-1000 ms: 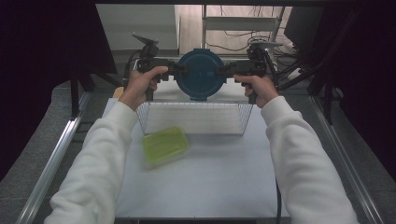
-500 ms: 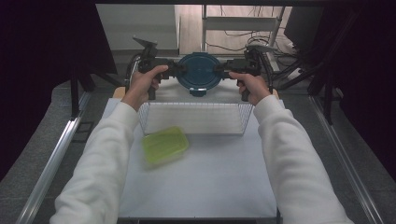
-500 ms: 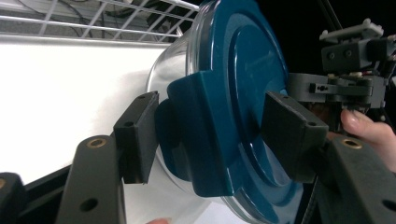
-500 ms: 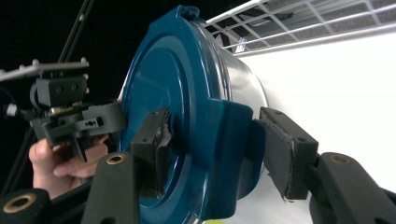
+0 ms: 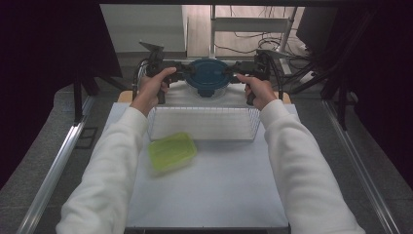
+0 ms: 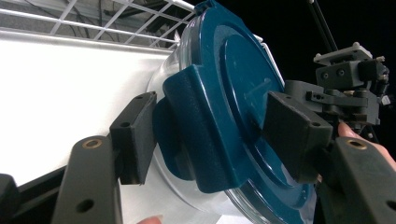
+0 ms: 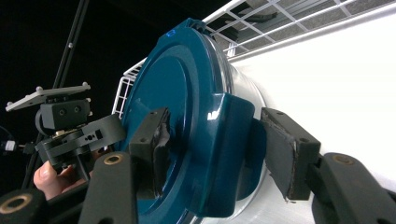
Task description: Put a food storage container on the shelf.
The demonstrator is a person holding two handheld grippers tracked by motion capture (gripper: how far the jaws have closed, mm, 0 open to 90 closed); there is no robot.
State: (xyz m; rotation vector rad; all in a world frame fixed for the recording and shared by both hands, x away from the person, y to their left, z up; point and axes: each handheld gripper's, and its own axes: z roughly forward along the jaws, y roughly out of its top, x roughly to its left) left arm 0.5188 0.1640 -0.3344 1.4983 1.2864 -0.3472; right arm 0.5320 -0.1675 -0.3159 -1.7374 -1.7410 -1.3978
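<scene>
White desk (image 5: 209,195), rack (image 5: 202,124) at back; green box (image 5: 171,151) seen from high view. Tub (image 5: 208,78) above rack's far edge. Gripper views: left gripper (image 6: 210,135), right gripper (image 7: 212,149) jaws straddle lid tabs, just been opening, pads slack.

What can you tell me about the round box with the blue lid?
The round box has a clear, see-through body that looks like plastic and a dark blue lid with a latch flap on each side. The lid is on. In the high view it sits at the far end of the white wire basket, between the two hands. The left gripper straddles one flap and the right gripper the other. Their jaws have just been opening, with gaps showing beside the flaps, so neither seems to squeeze it.
</scene>
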